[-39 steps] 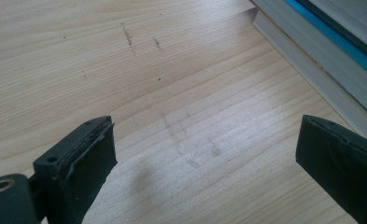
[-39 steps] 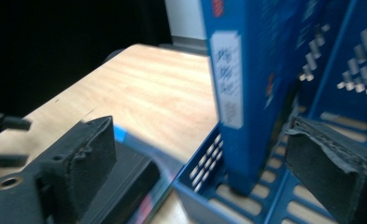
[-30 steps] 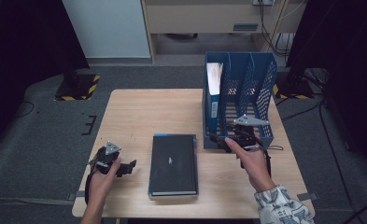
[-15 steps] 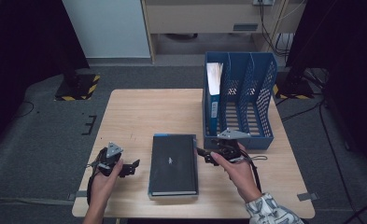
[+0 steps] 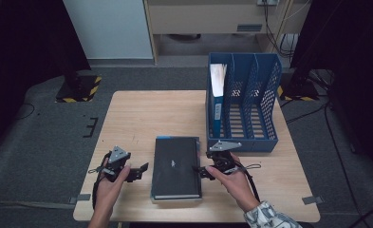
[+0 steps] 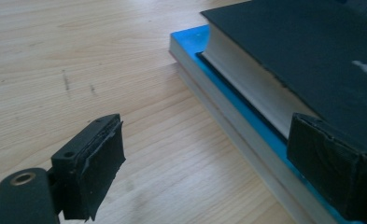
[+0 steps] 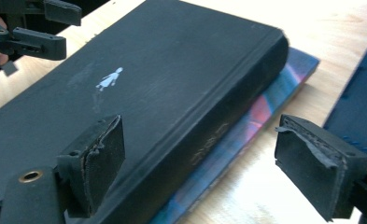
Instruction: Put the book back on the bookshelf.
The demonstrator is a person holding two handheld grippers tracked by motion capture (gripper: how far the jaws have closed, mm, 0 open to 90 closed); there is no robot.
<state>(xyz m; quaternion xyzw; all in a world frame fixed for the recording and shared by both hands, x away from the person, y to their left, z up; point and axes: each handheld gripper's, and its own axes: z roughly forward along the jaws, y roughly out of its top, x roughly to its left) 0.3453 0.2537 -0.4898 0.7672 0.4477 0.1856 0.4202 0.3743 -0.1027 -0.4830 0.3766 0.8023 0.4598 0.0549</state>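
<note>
1. Light wooden rectangular table (image 5: 141,114) with pale grain, standing on a dark grey floor (image 5: 41,142) — a few faint dark scuff marks on the top in the left gripper view.
2. Resting directly on the wood near the front edge, about mid-width: a thin blue-covered book (image 6: 190,42), lying flat, its colourful edge jutting out in the right gripper view.
3. Stacked flat on that one, not touching the wood: a thick black hardcover book (image 5: 177,164) with a small white figure on the cover.
4. Standing on the right rear part of the top — a blue plastic mesh file rack (image 5: 265,102) with upright dividers, just behind the books.
</note>
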